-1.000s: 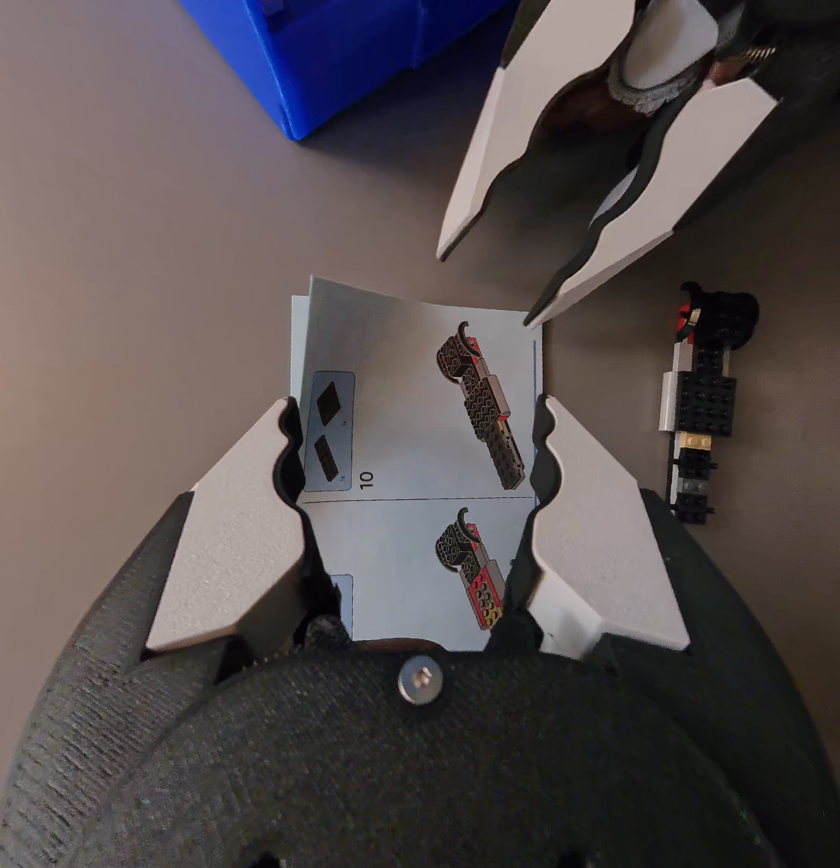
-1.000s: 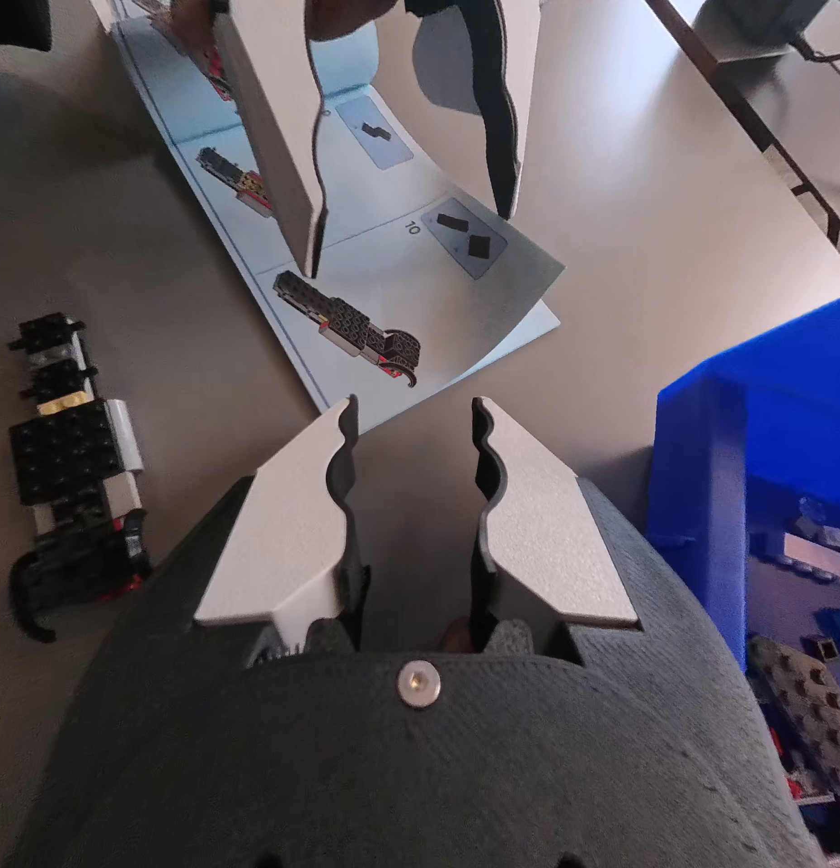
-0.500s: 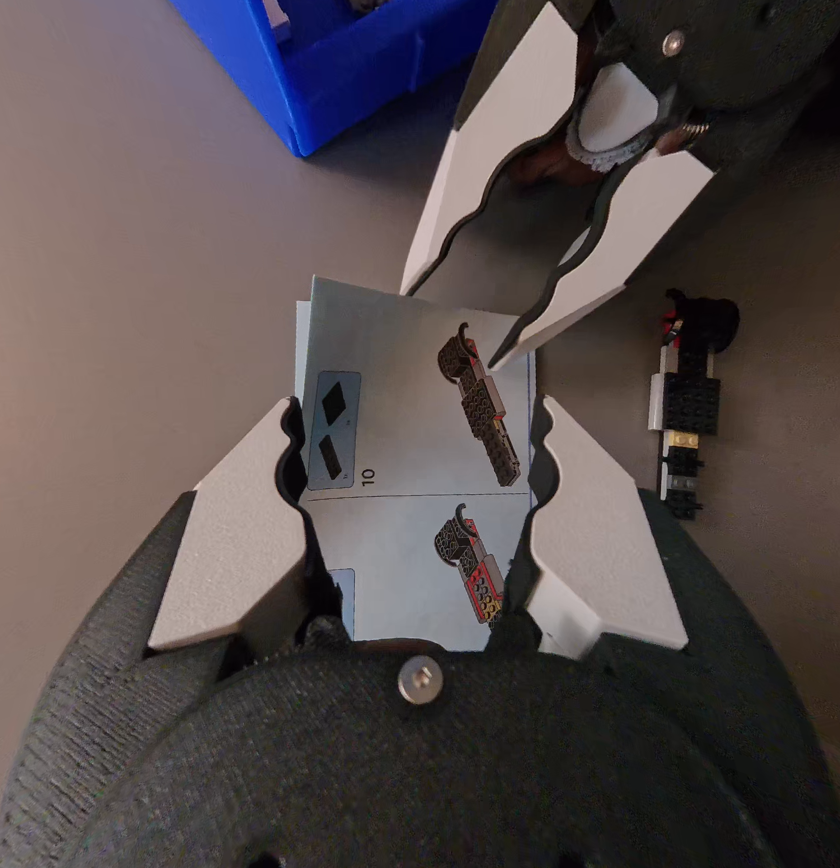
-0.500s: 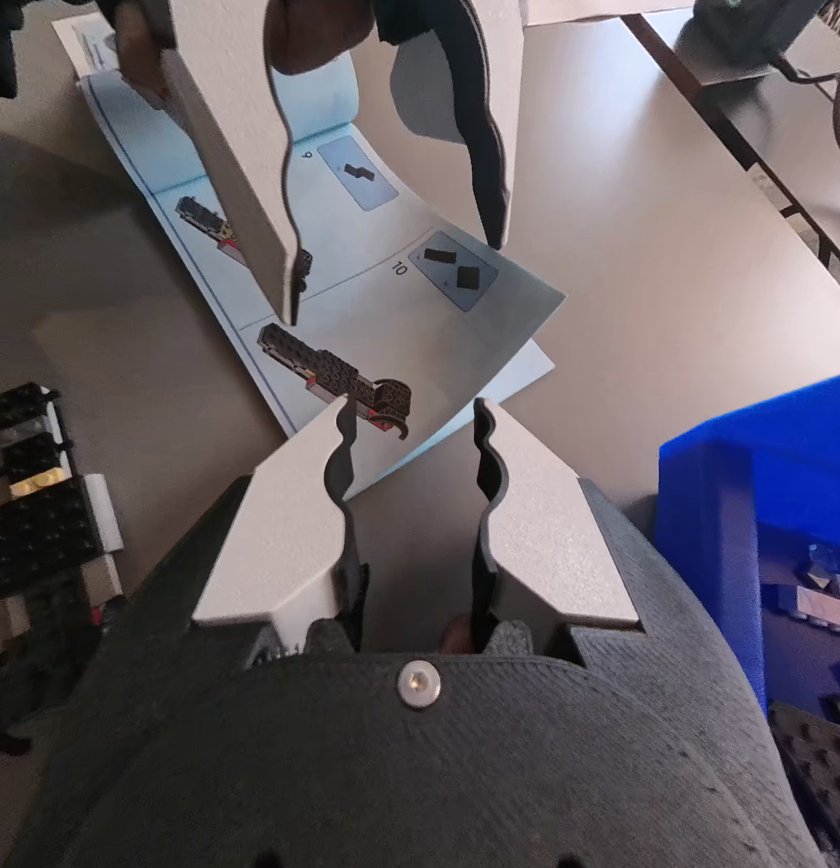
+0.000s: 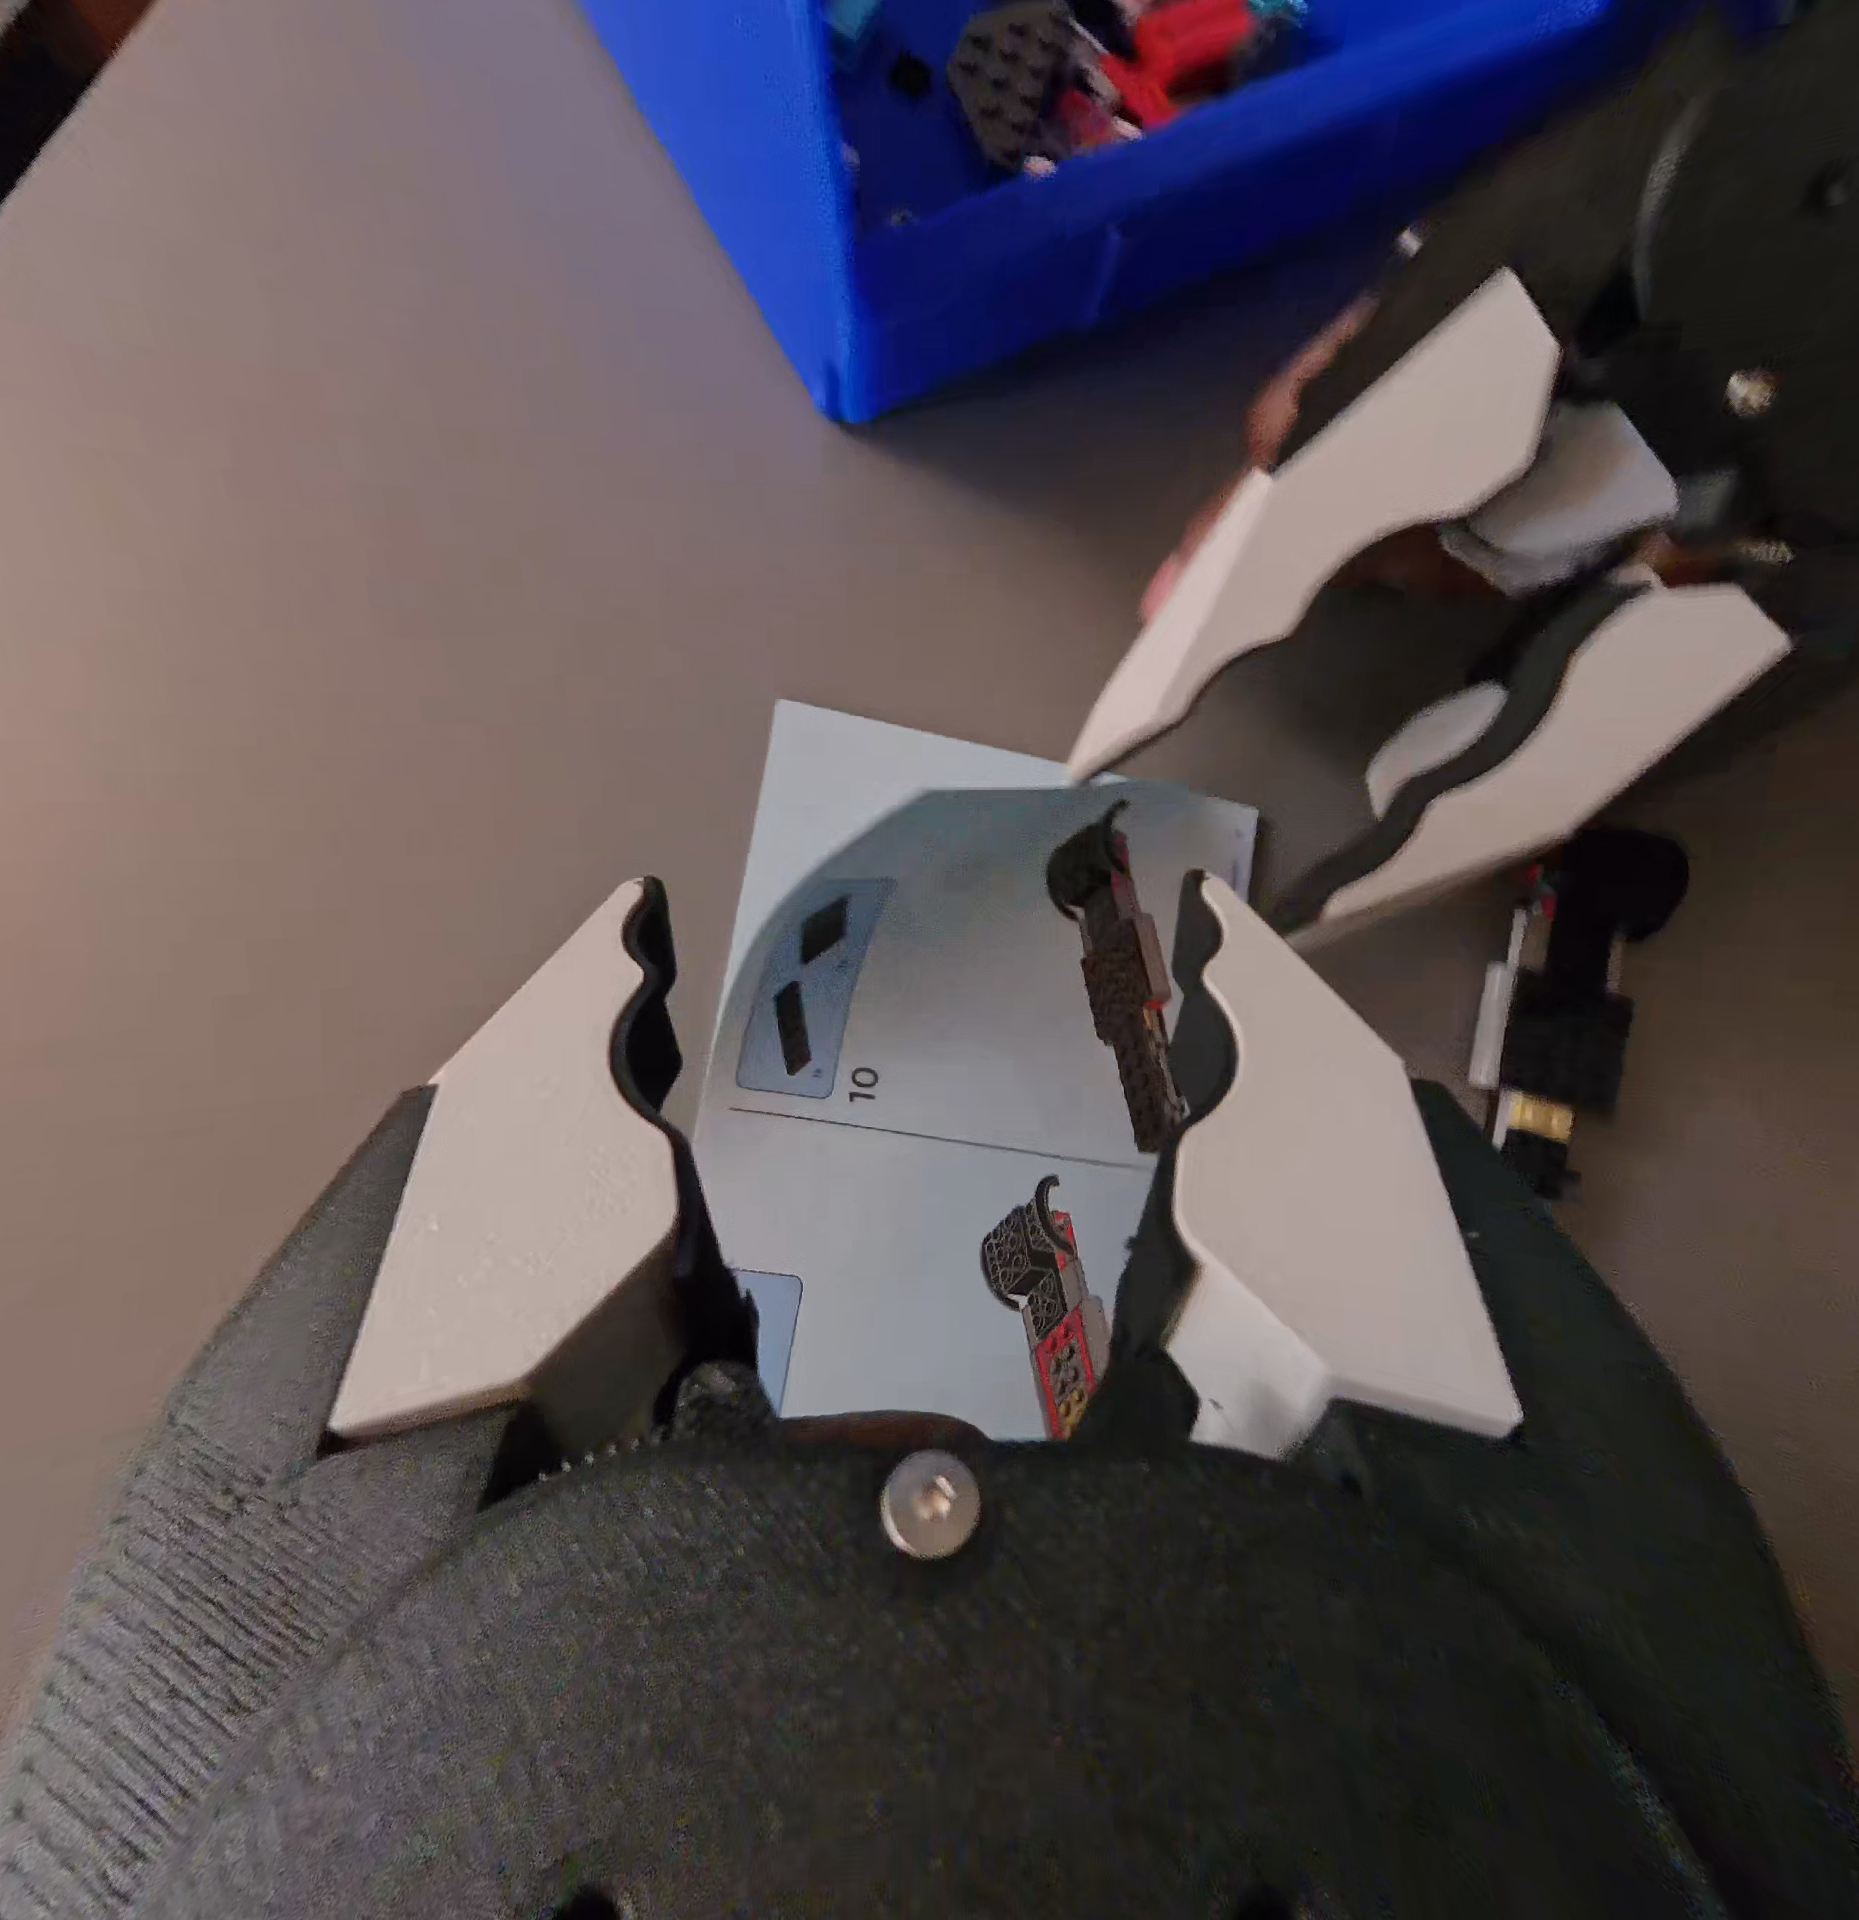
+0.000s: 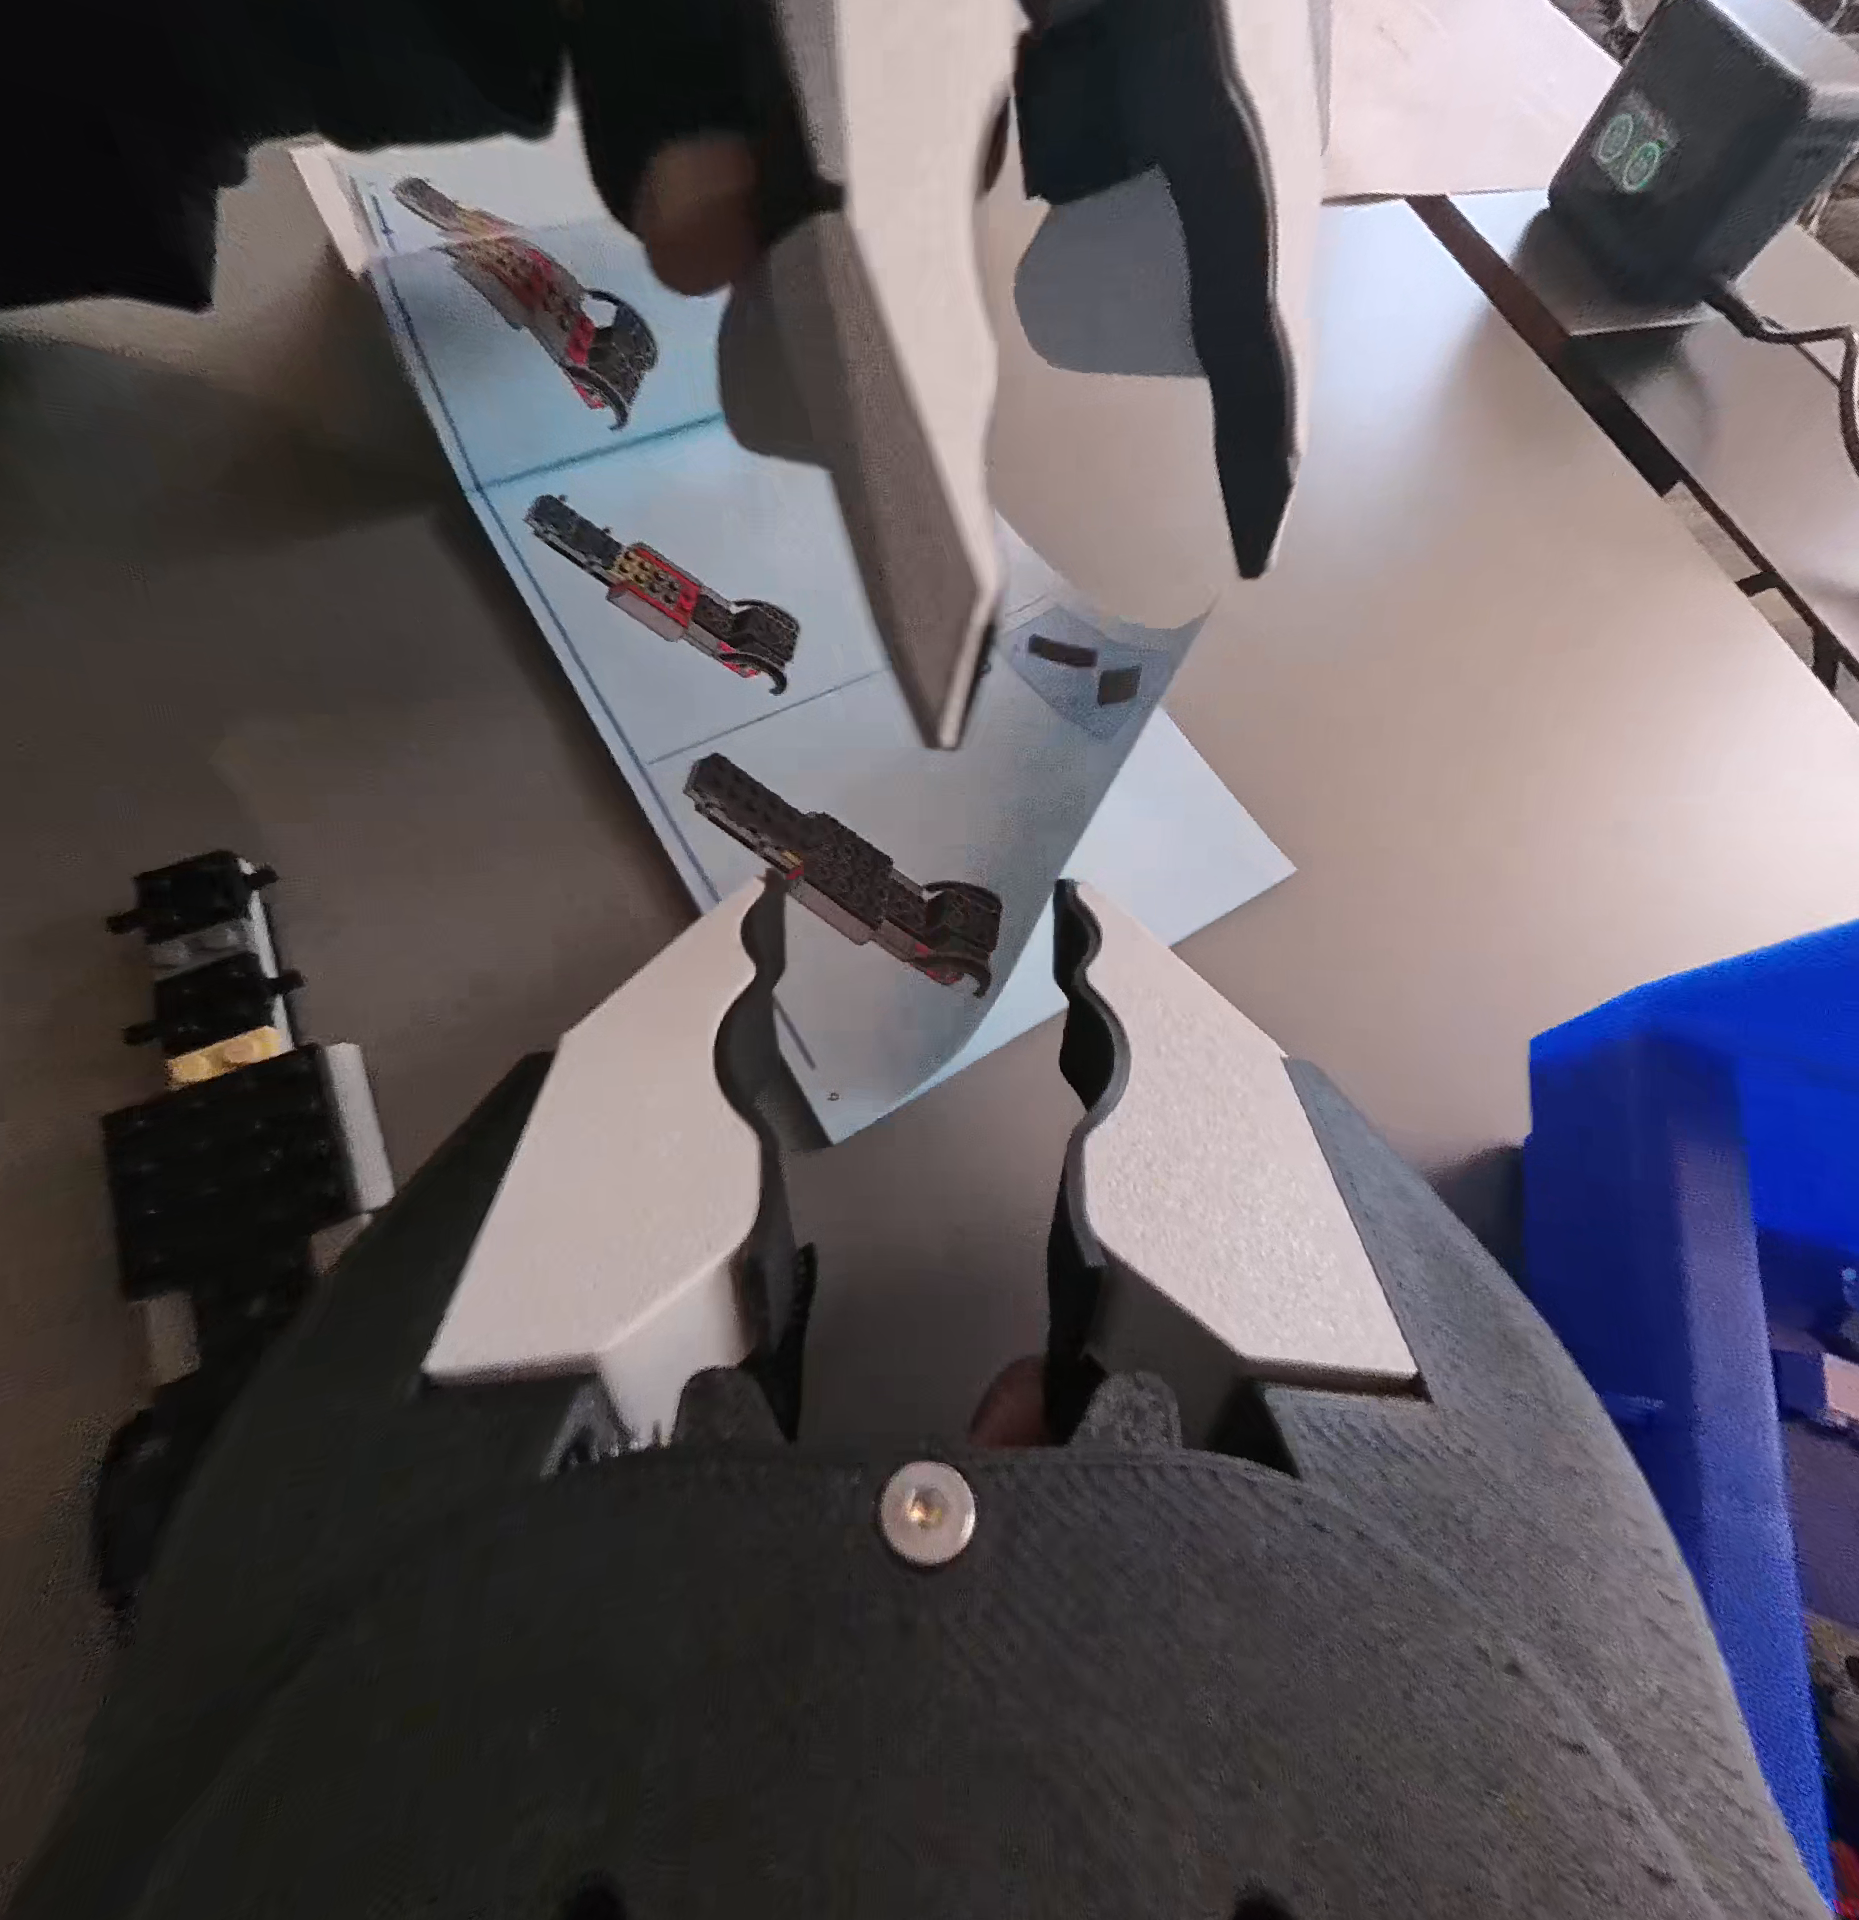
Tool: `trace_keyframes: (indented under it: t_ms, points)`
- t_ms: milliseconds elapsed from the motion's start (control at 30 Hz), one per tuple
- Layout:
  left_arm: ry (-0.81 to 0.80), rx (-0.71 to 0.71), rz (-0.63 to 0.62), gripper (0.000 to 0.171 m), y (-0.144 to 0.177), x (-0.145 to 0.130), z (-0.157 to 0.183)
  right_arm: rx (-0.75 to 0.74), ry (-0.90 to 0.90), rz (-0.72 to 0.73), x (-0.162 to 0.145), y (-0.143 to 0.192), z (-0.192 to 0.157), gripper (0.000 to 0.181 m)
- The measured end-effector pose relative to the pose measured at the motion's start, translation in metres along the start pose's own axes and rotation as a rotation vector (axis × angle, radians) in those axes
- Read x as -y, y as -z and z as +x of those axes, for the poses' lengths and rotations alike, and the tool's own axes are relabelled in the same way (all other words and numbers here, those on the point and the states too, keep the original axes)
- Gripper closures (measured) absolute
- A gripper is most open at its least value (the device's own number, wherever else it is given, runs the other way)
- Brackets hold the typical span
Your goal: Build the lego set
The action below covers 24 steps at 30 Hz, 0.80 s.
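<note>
The instruction booklet lies on the grey table, its top page curling upward at the far end. My left gripper is open and empty, low over the booklet. It also shows from the front in the right wrist view, with one fingertip down at the page. My right gripper is open and empty, its tips at the booklet's near corner. It also shows in the left wrist view. The partly built black lego model lies beside the booklet and also shows in the right wrist view.
A blue bin with several loose lego parts stands beyond the booklet, and it shows at the right in the right wrist view. A dark box with a cable sits on a second table behind.
The booklet's top page has curled up from flat. My right gripper has shifted from the page's far edge toward its corner near the model. The left view has tilted up toward the bin.
</note>
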<state>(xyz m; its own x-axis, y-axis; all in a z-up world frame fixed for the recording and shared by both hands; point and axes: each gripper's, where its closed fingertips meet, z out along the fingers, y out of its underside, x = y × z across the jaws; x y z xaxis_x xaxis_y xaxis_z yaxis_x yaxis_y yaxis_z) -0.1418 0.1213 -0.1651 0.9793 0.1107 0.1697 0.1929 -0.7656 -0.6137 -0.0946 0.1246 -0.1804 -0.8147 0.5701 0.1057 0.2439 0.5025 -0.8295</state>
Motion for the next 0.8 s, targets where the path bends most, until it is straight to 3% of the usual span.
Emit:
trace_keyframes:
  t_ms: [167,333,600,800]
  points:
    - [0.129,0.094,0.105,0.075,0.009,0.006,-0.004,0.091,-0.07,-0.019,-0.006,0.007,-0.011,0.125]
    - [0.048,0.19,0.127,0.075,0.016,0.002,0.013,0.213,-0.132,-0.024,-0.009,0.014,-0.02,0.125]
    - [-0.022,0.197,0.039,0.074,0.004,-0.018,0.034,0.382,-0.254,0.035,-0.002,0.027,-0.028,0.127]
    - [-0.143,0.194,0.04,0.066,-0.007,-0.028,0.055,0.498,-0.388,0.118,0.01,0.034,-0.029,0.128]
